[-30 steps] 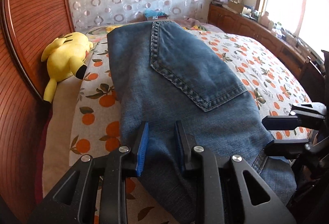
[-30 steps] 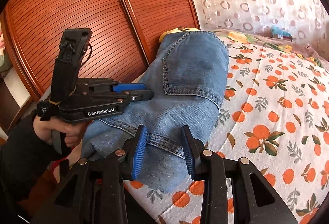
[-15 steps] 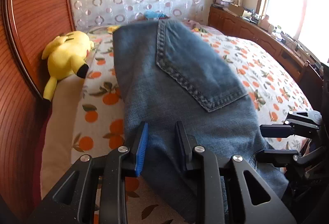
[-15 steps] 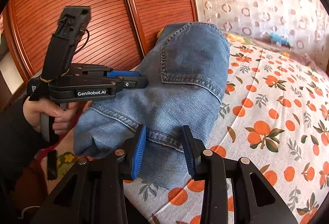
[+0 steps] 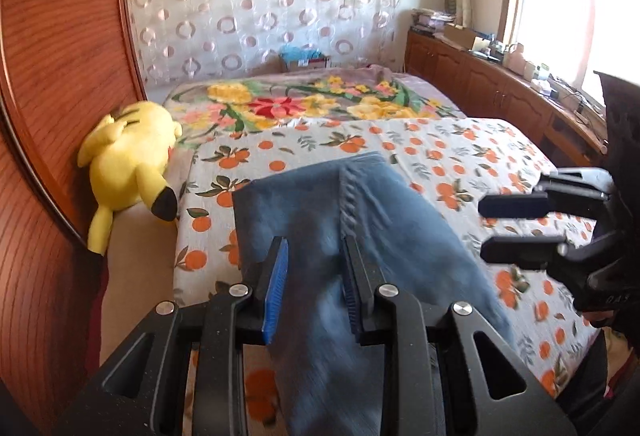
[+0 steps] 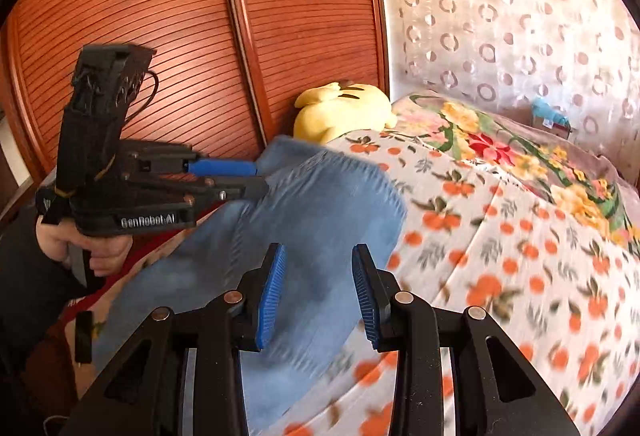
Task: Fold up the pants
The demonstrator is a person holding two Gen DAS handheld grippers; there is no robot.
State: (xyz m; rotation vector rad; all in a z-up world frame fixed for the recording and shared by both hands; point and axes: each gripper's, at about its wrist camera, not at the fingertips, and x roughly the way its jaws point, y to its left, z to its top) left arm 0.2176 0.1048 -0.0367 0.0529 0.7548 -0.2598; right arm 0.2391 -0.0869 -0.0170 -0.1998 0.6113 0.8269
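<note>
Tongs, left [image 5: 314,288]: fingers spread, blue denim between them but not pinched; the cloth looks free.
Tongs, right [image 6: 318,292]: also spread, with denim lying between the blue ribbed pads [image 6: 271,292]; in the left view both its fingers stand apart over the bed.
Bed with orange-print sheet [image 5: 460,156]: half a second ago the raised jeans hid most of it; now the sheet and the flowered blanket [image 5: 304,104] are visible.
Blue denim pants [image 5: 360,220]: earlier lifted high with the back pocket facing the camera; now dropped onto the near part of the bed, blurred by motion.
Meaning: I judge one fold has just been laid and released; smoothing comes next.
Yellow plush toy [image 5: 128,164]: unchanged, beside the wooden wardrobe door [image 6: 160,16].
</note>
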